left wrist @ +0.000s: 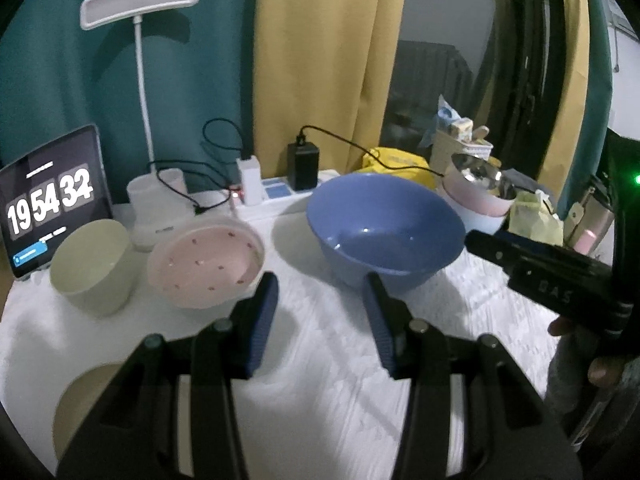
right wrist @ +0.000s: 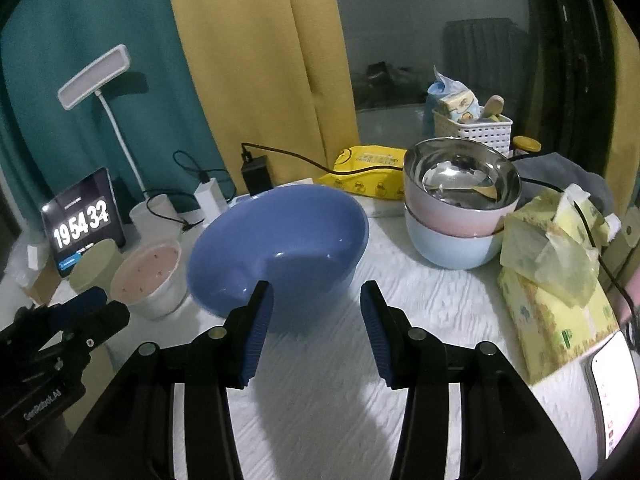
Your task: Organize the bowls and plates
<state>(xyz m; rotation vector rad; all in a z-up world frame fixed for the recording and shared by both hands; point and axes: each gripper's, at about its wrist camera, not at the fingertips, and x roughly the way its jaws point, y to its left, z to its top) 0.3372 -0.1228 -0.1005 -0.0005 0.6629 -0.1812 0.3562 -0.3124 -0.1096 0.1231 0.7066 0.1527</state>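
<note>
A big blue bowl (left wrist: 384, 228) (right wrist: 280, 244) stands mid-table on the white cloth. Left of it are a pink dotted bowl (left wrist: 206, 262) (right wrist: 148, 276) and a pale green bowl (left wrist: 92, 266) (right wrist: 96, 266). At the back right, a steel bowl with a spoon sits in a pink bowl on a light blue bowl (right wrist: 460, 200) (left wrist: 476, 196). My left gripper (left wrist: 320, 312) is open and empty, between the pink and blue bowls. My right gripper (right wrist: 316, 320) is open and empty, just in front of the blue bowl; its body shows in the left wrist view (left wrist: 540, 268).
A tablet clock (left wrist: 48, 204), a white desk lamp (left wrist: 140, 92), chargers and cables line the back edge. Yellow tissue packs (right wrist: 552, 280), a white basket (right wrist: 476, 128) and a phone (right wrist: 612, 392) crowd the right side. A beige round thing (left wrist: 92, 404) lies at the near left.
</note>
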